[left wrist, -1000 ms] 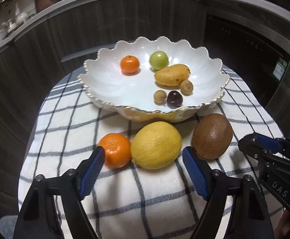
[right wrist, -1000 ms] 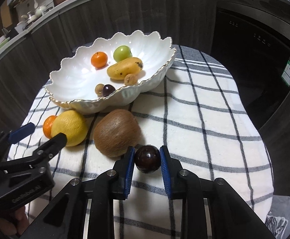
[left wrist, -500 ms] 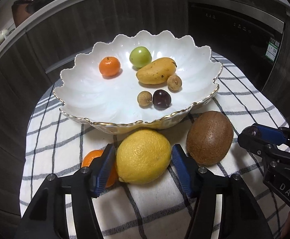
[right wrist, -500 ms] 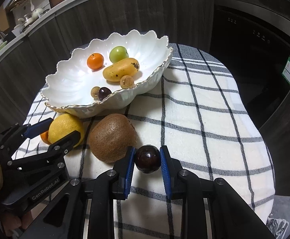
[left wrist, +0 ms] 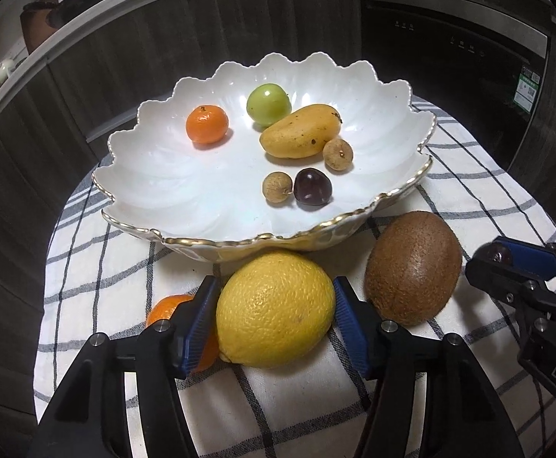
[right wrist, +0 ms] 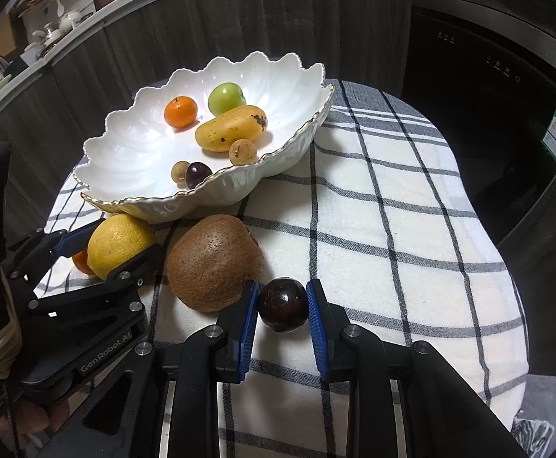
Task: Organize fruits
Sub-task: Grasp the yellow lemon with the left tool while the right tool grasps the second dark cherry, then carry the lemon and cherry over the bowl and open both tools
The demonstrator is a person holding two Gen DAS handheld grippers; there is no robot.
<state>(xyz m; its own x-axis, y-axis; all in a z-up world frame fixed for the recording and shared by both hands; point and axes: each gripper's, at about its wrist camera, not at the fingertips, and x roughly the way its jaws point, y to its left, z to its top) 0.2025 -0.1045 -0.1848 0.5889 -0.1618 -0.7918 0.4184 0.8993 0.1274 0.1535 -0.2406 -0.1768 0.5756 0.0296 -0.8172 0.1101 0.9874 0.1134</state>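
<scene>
Clamping the lemon (left wrist: 276, 307) between both blue pads, left gripper (left wrist: 276, 316) low over the checked cloth (left wrist: 469, 191), just in front of the bowl (left wrist: 163, 175). Lemon resting on the cloth, nearly touching the bowl's gilt rim. Tangerine (left wrist: 167, 305) tucked behind the left finger, mostly hidden, close against the lemon's left side. Kiwi (left wrist: 413, 267) lying to the right of the lemon, near but apart from it, also on the cloth.

Gripping a dark plum (right wrist: 282, 303), right gripper (right wrist: 282, 305) closed tight on it, pads pressed to either side, right beside the kiwi. Whether the plum sits on the cloth or just above it: cannot tell. Right gripper's tip also seen at the far right edge of the left view, plum peeking out at its end.

Already in the bowl: a small orange (left wrist: 207, 124) toward the back left, alone; a green fruit (left wrist: 268, 104) at the back, touching or nearly touching the mango (left wrist: 301, 131); a longan (left wrist: 338, 154) against the mango's near end; a second longan (left wrist: 277, 187) touching a second dark plum (left wrist: 312, 187) nearer the front rim. Left half of the bowl bare white.

Behind the table, dark wood-grain cabinet fronts (left wrist: 163, 38) and a black appliance (left wrist: 450, 57) with a green sticker (left wrist: 527, 91).
</scene>
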